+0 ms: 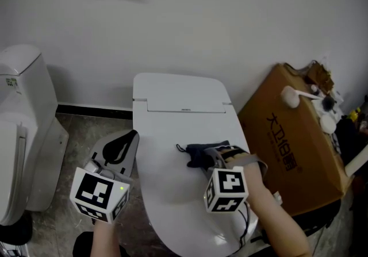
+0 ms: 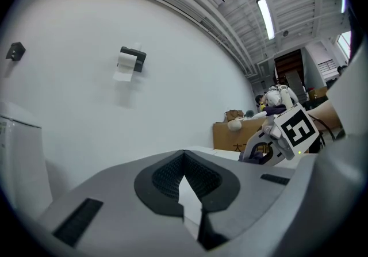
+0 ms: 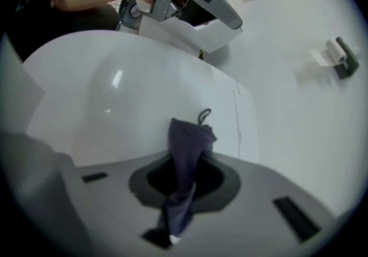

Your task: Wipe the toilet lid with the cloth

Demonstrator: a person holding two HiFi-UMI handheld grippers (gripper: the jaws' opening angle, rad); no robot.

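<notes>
A person cleaning a bathroom presses a dark cloth (image 1: 197, 152) against the closed white toilet lid (image 1: 172, 129), midway along its length and toward its right side. The right tool (image 1: 208, 157) is clenched on the cloth. The right gripper view shows the fabric bunched between the jaws and trailing forward onto the lid, with a small hanging loop at its far end. The tool is held low and angled down toward the lid, a posture that likely serves to keep the free end of the cloth flat on the surface for a stroke.

The left tool (image 1: 122, 145) hangs off the toilet's left edge, above the tiled floor (image 1: 75, 129). Its jaws are closed, with only a sliver of gap between them and nothing held. It appears parked there to leave the lid open to the working hand.

A second toilet (image 1: 20, 106) stands by the wall at far left. A printed cardboard box (image 1: 287, 152) topped with small items sits just right of the bowl. A paper-roll holder (image 2: 132, 59) is mounted on the wall above.

The wiping looks under way, with much of the lid's front and left portions yet to be covered.
</notes>
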